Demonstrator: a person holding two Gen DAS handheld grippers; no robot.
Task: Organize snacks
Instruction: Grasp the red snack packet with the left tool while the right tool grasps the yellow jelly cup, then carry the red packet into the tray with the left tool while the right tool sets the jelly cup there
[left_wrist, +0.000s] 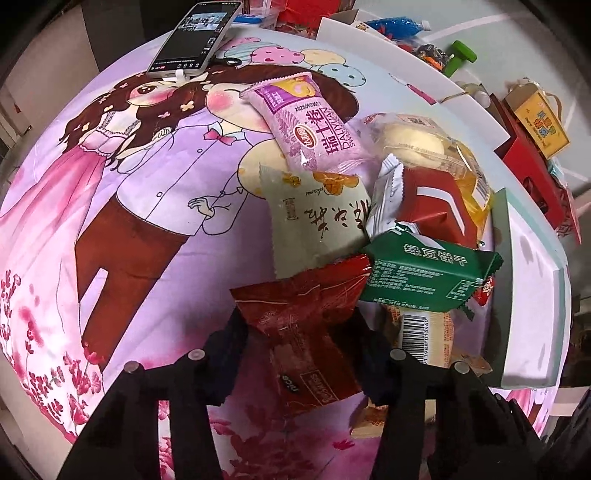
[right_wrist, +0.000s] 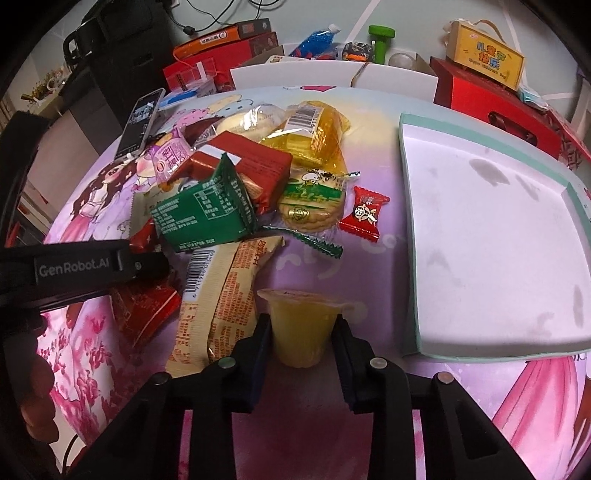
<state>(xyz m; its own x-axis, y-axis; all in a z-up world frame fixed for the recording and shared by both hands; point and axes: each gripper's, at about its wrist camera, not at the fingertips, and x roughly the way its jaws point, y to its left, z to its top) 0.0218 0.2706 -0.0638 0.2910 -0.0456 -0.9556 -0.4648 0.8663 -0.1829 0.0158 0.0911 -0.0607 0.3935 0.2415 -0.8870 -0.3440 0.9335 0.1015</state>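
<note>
While the left gripper (left_wrist: 295, 332) pinches a red snack packet (left_wrist: 306, 314), the right gripper (right_wrist: 301, 332) clasps a yellow jelly cup (right_wrist: 301, 325) (white tray (right_wrist: 498, 221) at two o'clock).

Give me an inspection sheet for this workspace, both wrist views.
Surface: cartoon-print cloth, flat.
Job's things: snack pile beside shallow white tray, which holds no snacks.
Clutter: phone propped at far edge.
Grippers: left gripper around the red packet; right gripper around the yellow jelly cup; contact unclear on both.
Cables: black cables on the floor behind the table.
Surroundings: red gift boxes, yellow carton, green dumbbell.
</note>
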